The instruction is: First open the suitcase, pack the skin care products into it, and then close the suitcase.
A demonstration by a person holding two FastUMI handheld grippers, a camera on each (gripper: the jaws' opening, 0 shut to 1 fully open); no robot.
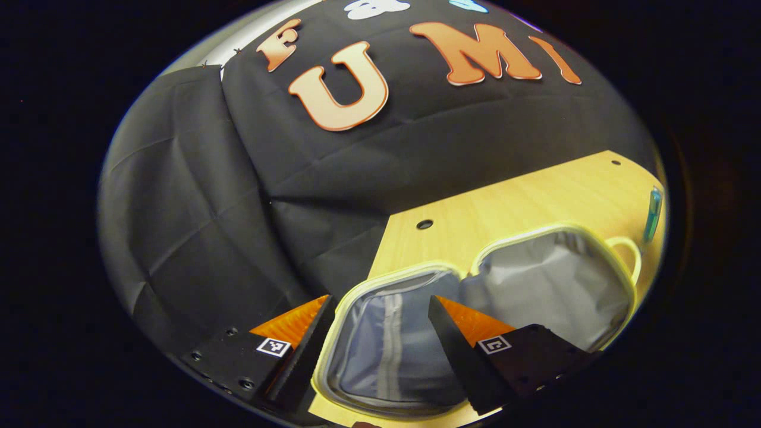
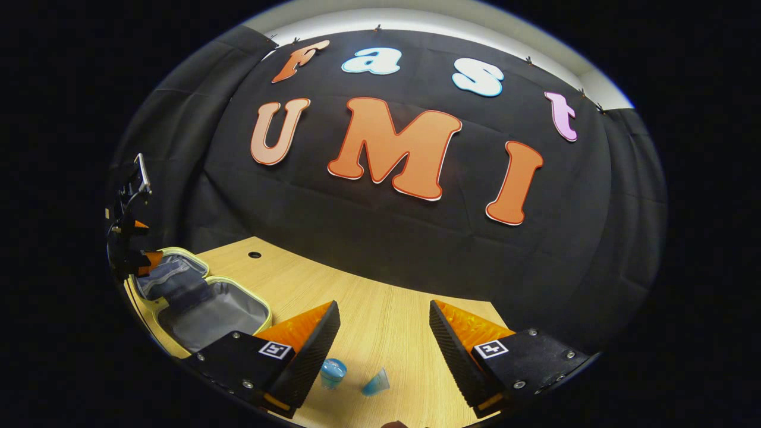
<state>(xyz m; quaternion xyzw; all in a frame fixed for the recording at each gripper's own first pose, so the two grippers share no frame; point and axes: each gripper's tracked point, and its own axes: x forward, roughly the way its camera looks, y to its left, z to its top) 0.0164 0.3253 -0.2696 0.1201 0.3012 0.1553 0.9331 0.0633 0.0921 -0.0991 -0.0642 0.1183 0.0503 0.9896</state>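
The pale yellow suitcase [image 1: 559, 285] lies open flat on the wooden table [image 1: 535, 202], both grey-lined halves facing up with nothing in them. My left gripper [image 1: 380, 324] hangs open just above the nearer half [image 1: 386, 351], with nothing between its fingers. In the right gripper view the same suitcase [image 2: 208, 306] sits at the far left with the left gripper [image 2: 134, 244] over it. My right gripper [image 2: 383, 336] is open above the table, and two small blue skin care containers [image 2: 333, 371] [image 2: 376, 383] lie on the wood between and below its fingers.
A teal tube-like item [image 1: 654, 211] lies on the table past the suitcase's handle [image 1: 627, 255]. The table [image 2: 386, 321] has a cable hole [image 2: 254, 254] near the back edge. Black cloth walls close in behind and on the left.
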